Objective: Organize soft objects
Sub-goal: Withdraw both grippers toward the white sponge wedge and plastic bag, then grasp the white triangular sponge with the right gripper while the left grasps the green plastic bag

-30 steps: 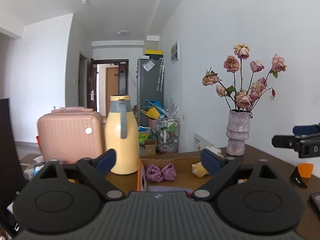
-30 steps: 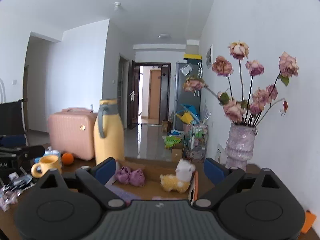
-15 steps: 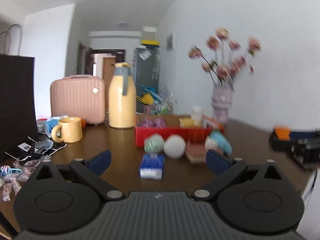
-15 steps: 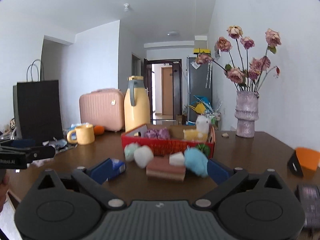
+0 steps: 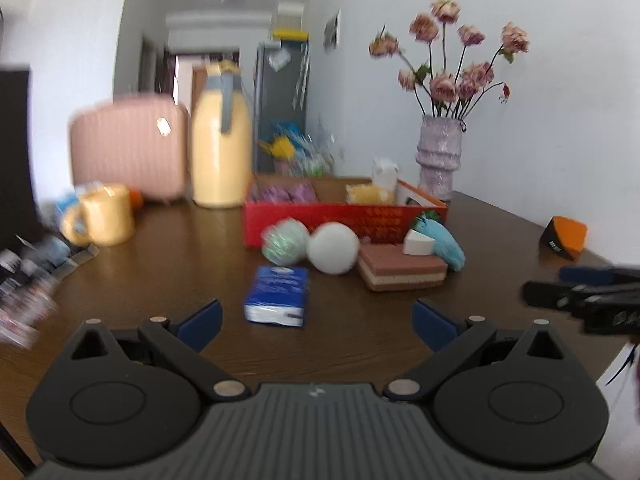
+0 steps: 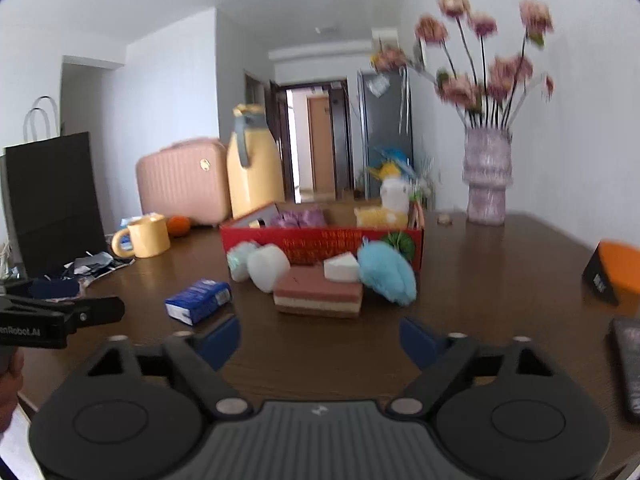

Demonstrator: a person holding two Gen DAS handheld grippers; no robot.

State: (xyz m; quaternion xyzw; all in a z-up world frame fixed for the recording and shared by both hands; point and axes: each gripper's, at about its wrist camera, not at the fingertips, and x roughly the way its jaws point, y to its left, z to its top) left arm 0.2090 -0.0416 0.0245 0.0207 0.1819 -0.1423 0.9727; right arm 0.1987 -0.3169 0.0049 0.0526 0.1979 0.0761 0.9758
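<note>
A red box [image 5: 344,222] [image 6: 320,240] on the brown table holds purple soft things [image 5: 288,192] and a yellow and white plush [image 6: 384,212]. In front of it lie a green puff [image 5: 285,241], a white ball [image 5: 333,247], a layered brown sponge [image 5: 402,272] [image 6: 318,294], a white wedge sponge [image 6: 341,267], a blue plush [image 6: 386,272] and a blue tissue pack [image 5: 277,295] [image 6: 198,301]. My left gripper [image 5: 316,322] is open and empty, just short of the tissue pack. My right gripper [image 6: 320,340] is open and empty, short of the sponge.
A yellow jug [image 5: 221,140], pink case [image 5: 128,148], yellow mug [image 5: 105,220] and wrappers [image 6: 92,262] stand at the left. A vase of flowers [image 5: 440,156] stands back right, an orange and black block [image 5: 564,232] and a dark device [image 6: 628,364] at the right.
Both grippers have drawn back from over the box and dropped lower, so the loose soft things in front of the box came into view. Both stay open and empty.
</note>
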